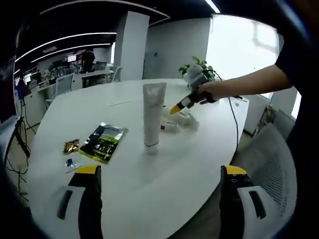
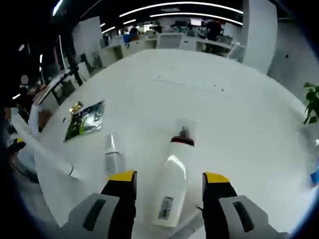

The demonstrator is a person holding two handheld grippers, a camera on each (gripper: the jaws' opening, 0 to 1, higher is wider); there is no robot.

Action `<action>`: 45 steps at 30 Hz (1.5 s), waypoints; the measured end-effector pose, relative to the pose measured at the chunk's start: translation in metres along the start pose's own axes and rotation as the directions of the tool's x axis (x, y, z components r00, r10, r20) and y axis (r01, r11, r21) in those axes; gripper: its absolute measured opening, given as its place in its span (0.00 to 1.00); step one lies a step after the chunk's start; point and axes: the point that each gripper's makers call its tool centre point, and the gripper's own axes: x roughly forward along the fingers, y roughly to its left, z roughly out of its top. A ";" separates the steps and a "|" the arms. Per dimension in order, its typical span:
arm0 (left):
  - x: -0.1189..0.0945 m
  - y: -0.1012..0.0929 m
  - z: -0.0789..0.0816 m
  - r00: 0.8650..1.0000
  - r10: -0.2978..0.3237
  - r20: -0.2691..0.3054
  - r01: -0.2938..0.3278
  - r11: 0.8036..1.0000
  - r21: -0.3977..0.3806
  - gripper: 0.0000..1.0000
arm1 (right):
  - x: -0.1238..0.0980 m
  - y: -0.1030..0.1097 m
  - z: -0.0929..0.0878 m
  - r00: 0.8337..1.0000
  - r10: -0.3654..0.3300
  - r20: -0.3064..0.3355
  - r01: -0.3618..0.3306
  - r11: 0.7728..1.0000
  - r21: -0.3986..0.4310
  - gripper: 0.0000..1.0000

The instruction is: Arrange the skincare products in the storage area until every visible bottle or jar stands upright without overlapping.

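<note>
1. Right gripper view: a white bottle (image 2: 172, 191) with a dark red collar lies flat on the table (image 2: 234, 114), between the jaws of the right gripper (image 2: 168, 183), which stand open around it.
2. Risk: closing on its rounded side could roll or squirt it out.
3. Just left of those jaws stands the white tube (image 2: 112, 158); a careless swing could topple it.
4. Left gripper (image 1: 162, 175) jaws are open and empty, with the tube (image 1: 153, 115) ahead between them, upright.
5. A green sachet (image 1: 103, 141) lies beyond the left jaw.
</note>
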 end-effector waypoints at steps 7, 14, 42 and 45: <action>0.001 0.001 0.001 1.000 0.005 0.012 -0.005 1.000 -0.019 0.91 | 0.002 0.004 -0.008 0.997 -0.026 -0.069 0.026 1.000 -0.010 0.51; 0.001 0.001 0.001 1.000 0.009 0.014 -0.009 0.999 -0.039 0.91 | 0.020 -0.001 0.001 0.992 -0.050 -0.114 0.042 0.997 -0.071 0.45; 0.001 0.004 -0.004 1.000 0.015 -0.008 -0.015 0.999 -0.046 0.88 | 0.037 -0.007 -0.003 0.988 -0.091 -0.128 0.058 0.969 -0.242 0.21; 0.001 0.003 -0.004 1.000 0.010 -0.010 -0.011 0.999 -0.041 0.88 | 0.031 0.003 -0.010 0.988 -0.106 -0.114 0.071 0.959 -0.273 0.21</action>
